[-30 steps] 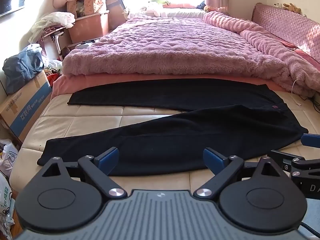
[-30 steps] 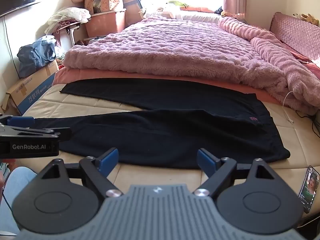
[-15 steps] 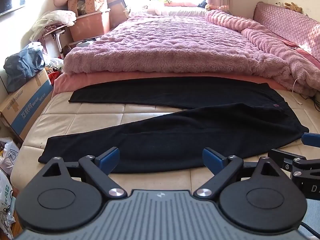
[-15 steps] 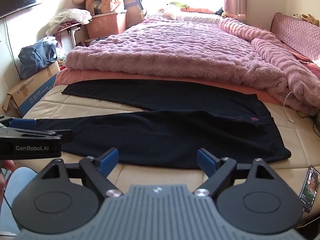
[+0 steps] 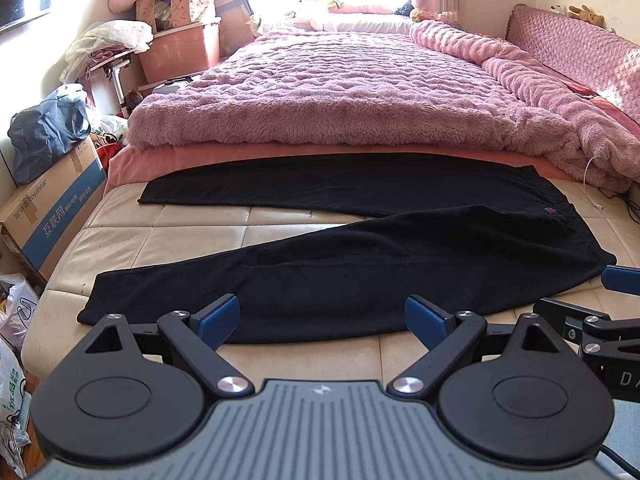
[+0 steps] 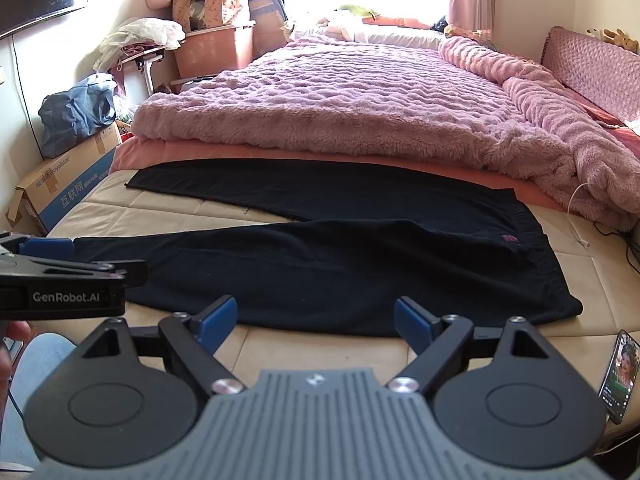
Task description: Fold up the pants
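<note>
Two trouser legs of the black pants (image 5: 352,264) lie splayed and unfolded across the bed's (image 5: 192,236) near edge, waistband toward its right side, while the left gripper (image 5: 322,318) and right gripper (image 6: 314,320) hover wide-jawed, empty, no fold made.

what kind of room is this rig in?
Almost certainly a lived-in home bedroom: a bed with a fluffy pink blanket, black pants spread across its foot, and storage boxes and bags piled along the wall.
</note>
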